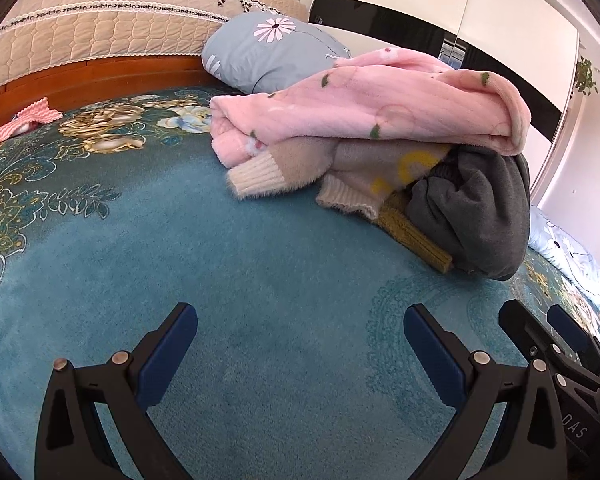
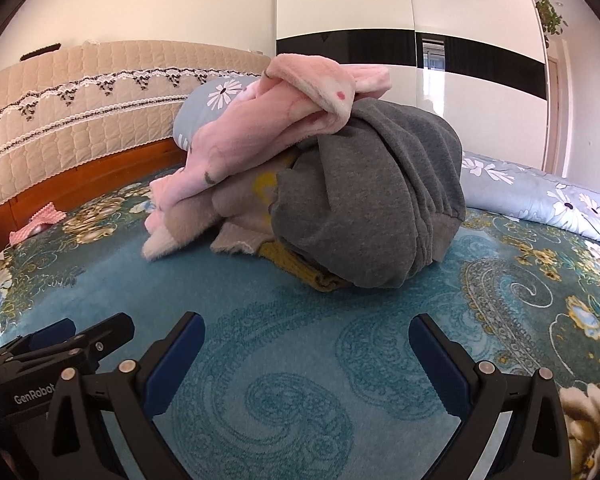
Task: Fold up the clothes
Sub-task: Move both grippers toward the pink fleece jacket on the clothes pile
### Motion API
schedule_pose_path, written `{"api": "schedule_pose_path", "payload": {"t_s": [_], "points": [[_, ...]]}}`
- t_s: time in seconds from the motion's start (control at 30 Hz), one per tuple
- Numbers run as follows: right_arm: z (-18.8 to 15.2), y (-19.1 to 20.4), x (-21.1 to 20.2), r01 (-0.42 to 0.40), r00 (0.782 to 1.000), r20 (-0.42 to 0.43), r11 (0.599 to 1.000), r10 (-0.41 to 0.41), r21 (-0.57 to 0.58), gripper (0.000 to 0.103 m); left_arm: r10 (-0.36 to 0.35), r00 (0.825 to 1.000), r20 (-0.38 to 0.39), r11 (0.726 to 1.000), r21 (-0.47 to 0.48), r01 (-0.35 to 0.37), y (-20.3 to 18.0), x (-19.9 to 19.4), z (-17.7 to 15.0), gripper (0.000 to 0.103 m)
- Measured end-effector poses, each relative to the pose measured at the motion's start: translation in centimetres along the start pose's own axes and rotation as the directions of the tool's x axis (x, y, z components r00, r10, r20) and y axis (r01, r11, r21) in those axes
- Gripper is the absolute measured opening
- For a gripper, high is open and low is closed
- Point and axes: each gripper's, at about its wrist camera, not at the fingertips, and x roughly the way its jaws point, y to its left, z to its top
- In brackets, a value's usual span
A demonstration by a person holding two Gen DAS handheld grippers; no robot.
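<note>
A heap of clothes lies on the teal floral bedspread (image 1: 228, 264). On top is a pink fleece garment (image 1: 380, 100) (image 2: 260, 128), under it a beige fuzzy sweater (image 1: 352, 168) (image 2: 236, 208) with cream cuffs, a mustard knit piece (image 1: 416, 240) (image 2: 304, 272) and a dark grey sweatshirt (image 1: 476, 216) (image 2: 376, 204). My left gripper (image 1: 300, 324) is open above the bedspread, well short of the heap. My right gripper (image 2: 306, 330) is open too, just in front of the grey sweatshirt, nothing between its fingers. Each gripper shows at the edge of the other's view: the right gripper (image 1: 540, 320), the left gripper (image 2: 96, 330).
A grey-blue flowered pillow (image 1: 272, 48) lies behind the heap, against the quilted beige headboard (image 1: 100, 28). A small pink zigzag cloth (image 1: 24, 120) sits at the far left of the bed. A flowered duvet (image 2: 540, 200) runs along the right side. White wardrobe doors (image 2: 340, 0) stand behind.
</note>
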Motion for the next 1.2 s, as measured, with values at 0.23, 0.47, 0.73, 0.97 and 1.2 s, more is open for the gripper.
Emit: {"api": "schedule_pose_path", "payload": {"t_s": [0.23, 0.47, 0.73, 0.97, 1.2], "points": [[-0.3, 0.3, -0.2, 0.000, 1.000, -0.005, 1.000, 0.000, 0.001, 0.103, -0.014, 1.000, -0.016, 1.000, -0.012, 0.014, 0.2, 0.1, -0.3, 0.103], [-0.2, 0.2, 0.4, 0.003, 1.000, -0.020, 1.000, -0.003, 0.002, 0.103, -0.029, 0.999, -0.018, 0.999, -0.019, 0.028, 0.6, 0.5, -0.2, 0.103], [-0.3, -1.0, 1.3, 0.011, 0.992, -0.126, 0.998, -0.003, 0.057, 0.103, 0.055, 0.997, -0.053, 0.997, 0.064, -0.051, -0.5, 1.6, 2.0, 0.103], [-0.7, -3.9, 2.0, 0.069, 0.955, -0.296, 0.979, -0.010, 0.190, 0.103, -0.051, 0.998, -0.034, 0.985, 0.162, 0.056, -6.6, 1.4, 9.4, 0.103], [-0.8, -4.7, 1.4, 0.078, 0.964, -0.267, 0.973, -0.017, 0.218, 0.103, -0.224, 0.974, 0.016, 0.968, 0.121, 0.221, -14.3, 1.1, 15.6, 0.103]]}}
